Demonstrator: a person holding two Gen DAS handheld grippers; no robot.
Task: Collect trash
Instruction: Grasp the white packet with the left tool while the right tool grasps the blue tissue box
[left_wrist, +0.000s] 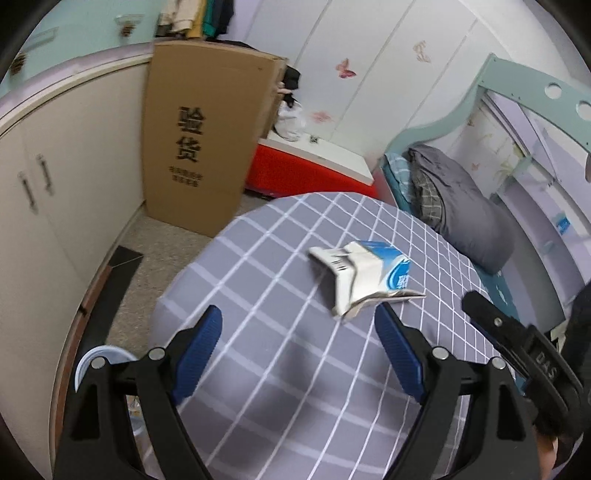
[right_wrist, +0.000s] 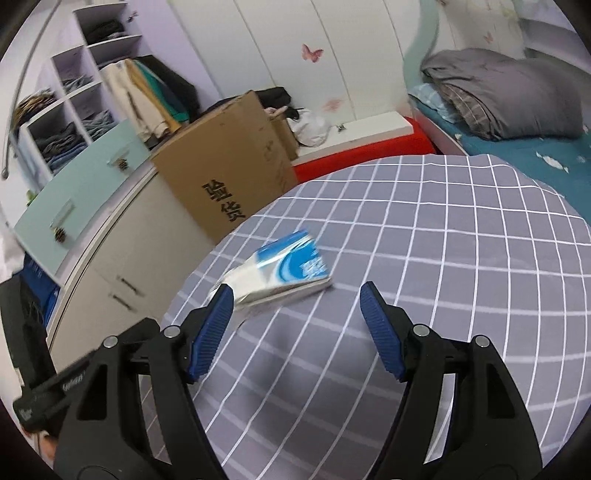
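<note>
Grey checked tablecloth (left_wrist: 280, 369) at centre; printed cardboard box (left_wrist: 207, 136) at 11 o'clock, beside a cream cabinet (left_wrist: 66, 206) at 9; red bench (left_wrist: 295, 173) at 12; grey duvet (left_wrist: 465, 206) at 2.

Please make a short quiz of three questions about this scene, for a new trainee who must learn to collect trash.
1. True or false: the left tongs hold the carton.
2. The carton lies on: A) the floor B) the checked cloth C) the bed.
3. Which word fits? Both tongs, the right tongs included, are ____.

Key: 1 false; 2 B; 3 open.
</note>
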